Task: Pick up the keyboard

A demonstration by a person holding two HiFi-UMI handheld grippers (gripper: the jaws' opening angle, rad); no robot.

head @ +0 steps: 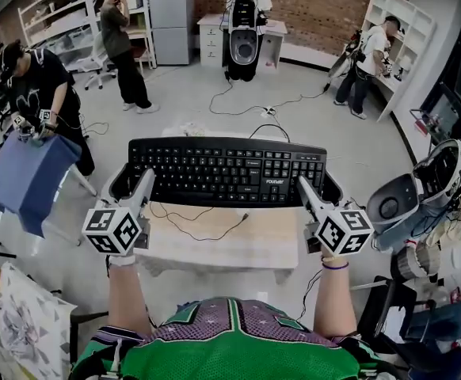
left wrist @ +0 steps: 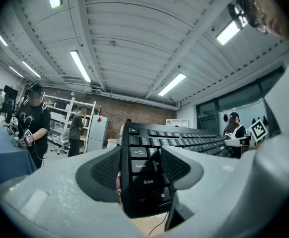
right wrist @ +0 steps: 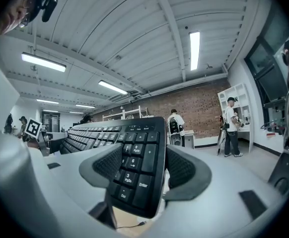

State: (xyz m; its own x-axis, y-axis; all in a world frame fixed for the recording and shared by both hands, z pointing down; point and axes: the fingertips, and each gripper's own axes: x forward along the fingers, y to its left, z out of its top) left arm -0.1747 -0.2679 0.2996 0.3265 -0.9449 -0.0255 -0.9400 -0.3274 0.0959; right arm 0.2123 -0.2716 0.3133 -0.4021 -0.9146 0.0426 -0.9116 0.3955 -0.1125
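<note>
The keyboard (head: 226, 170) hangs above the surface (head: 215, 248). The left claw (head: 131, 182) is clamped on one end and the right claw (head: 319, 184) on the other, with the cable (head: 203, 226) dangling. The pick-up looks essentially done.

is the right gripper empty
No, the right gripper has its jaws shut on the number-pad end of the keyboard.
</note>
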